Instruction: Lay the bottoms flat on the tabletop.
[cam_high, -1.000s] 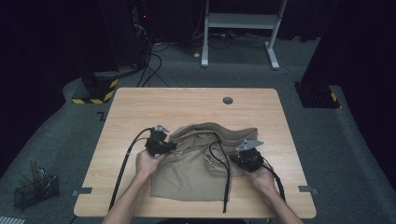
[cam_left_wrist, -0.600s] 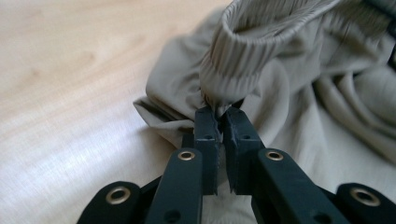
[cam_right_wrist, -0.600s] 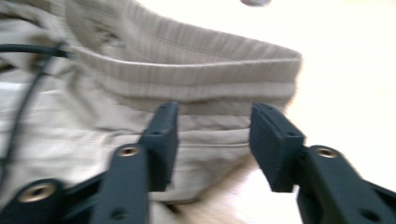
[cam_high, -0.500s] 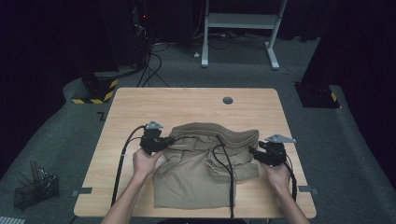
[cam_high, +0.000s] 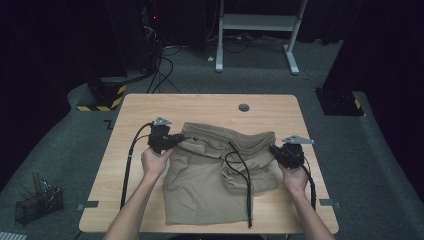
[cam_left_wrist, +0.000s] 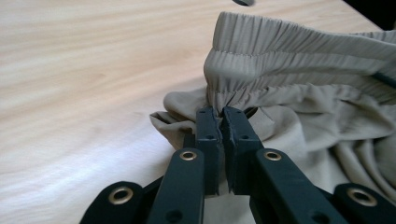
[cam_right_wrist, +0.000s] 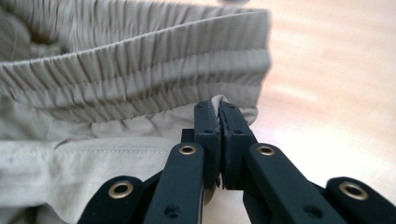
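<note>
You hold a black two-jaw left gripper at the left end of the waistband of a pair of khaki cloth shorts with a ribbed elastic waistband, and a matching right gripper at the waistband's right end. The shorts lie on the pale wooden bench, slightly right of its middle, waistband toward the far edge and legs toward you, with the fabric rumpled and a pocket flap showing on the right leg.

In the left gripper view the fingers are pressed together with a fold of the khaki cloth pinched between them just below the gathered waistband; only a thin seam shows between the two pads. In the right gripper view the fingers are likewise closed tight on the shorts, biting the corner of the fabric right under the elastic band. The right jaws have just been closing, and cloth sits between them.

The waistband stretches between your two grippers. A black cable from the right side loops across the middle of the shorts and runs to the near edge of the bench. A small dark round grommet sits in the bench beyond the waistband, well apart from it.
</note>
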